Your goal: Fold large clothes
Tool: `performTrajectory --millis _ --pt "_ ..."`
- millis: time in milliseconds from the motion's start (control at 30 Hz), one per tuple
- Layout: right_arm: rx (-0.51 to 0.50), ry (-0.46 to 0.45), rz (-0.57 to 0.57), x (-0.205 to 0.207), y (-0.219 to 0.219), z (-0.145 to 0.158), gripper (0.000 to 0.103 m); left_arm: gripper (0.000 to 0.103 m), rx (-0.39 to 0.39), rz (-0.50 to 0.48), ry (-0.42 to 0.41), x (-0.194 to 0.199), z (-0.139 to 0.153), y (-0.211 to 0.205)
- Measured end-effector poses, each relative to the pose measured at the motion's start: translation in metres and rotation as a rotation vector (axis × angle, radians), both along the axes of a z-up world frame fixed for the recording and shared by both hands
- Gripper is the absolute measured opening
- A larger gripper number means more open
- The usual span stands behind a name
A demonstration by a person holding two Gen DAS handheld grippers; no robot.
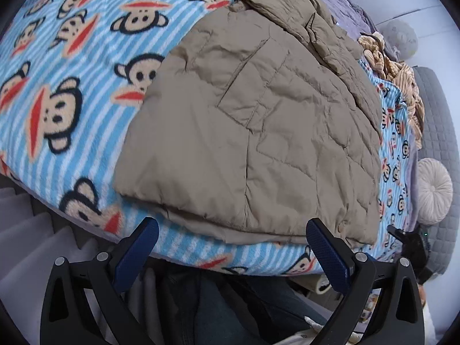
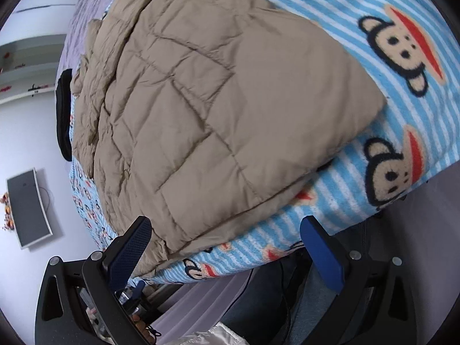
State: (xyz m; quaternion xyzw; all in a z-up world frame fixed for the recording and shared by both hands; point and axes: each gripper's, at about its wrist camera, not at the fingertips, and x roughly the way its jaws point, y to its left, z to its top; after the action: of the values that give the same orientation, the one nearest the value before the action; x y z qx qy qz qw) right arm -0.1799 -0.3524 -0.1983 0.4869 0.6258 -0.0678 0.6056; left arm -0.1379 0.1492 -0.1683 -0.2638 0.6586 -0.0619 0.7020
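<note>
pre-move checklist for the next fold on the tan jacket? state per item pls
1. Left tongs open, nothing held: ok.
2. Right tongs open, nothing held: ok.
3. Tan quilted jacket lies on the monkey-print blanket, already folded over itself, with its layered near hem facing both tongs: ok.
4. Near hem reachable: ok. It lies just ahead of the left fingertips; in the right wrist view the left finger sits by the jacket corner.
5. Jacket flat: not ok. The far end is bunched and wrinkled.
6. Fold path free: cannot tell. A striped beige garment lies past the jacket's far end.
</note>
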Motion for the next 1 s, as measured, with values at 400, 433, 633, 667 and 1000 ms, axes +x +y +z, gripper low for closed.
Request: performTrajectory --millis 400,433,633,667,1000 --pt "0.083 -0.08 -0.162 -0.009 -0.018 -0.026 0.103 0.103 -0.14 0.04 0.036 0.019 -0.04 -0.027" --pt "0.084 -0.078 -0.172 -0.006 -0.019 -0.028 0.103 0.103 -0.136 0.036 0.039 0.024 -0.042 -0.03" --pt "0.147 -0.073 -0.283 -0.009 -0.022 -0.046 0.102 0.081 -0.1 0.015 0.05 0.041 -0.047 -0.04" --pt "0.165 -0.08 -0.301 -0.009 -0.022 -0.048 0.098 0.06 -0.086 0.0 0.055 0.043 -0.046 -0.042" --pt "0.114 -0.159 -0.248 0.01 -0.02 -0.017 0.013 0.02 -0.109 0.007 -0.11 0.061 0.01 -0.031"
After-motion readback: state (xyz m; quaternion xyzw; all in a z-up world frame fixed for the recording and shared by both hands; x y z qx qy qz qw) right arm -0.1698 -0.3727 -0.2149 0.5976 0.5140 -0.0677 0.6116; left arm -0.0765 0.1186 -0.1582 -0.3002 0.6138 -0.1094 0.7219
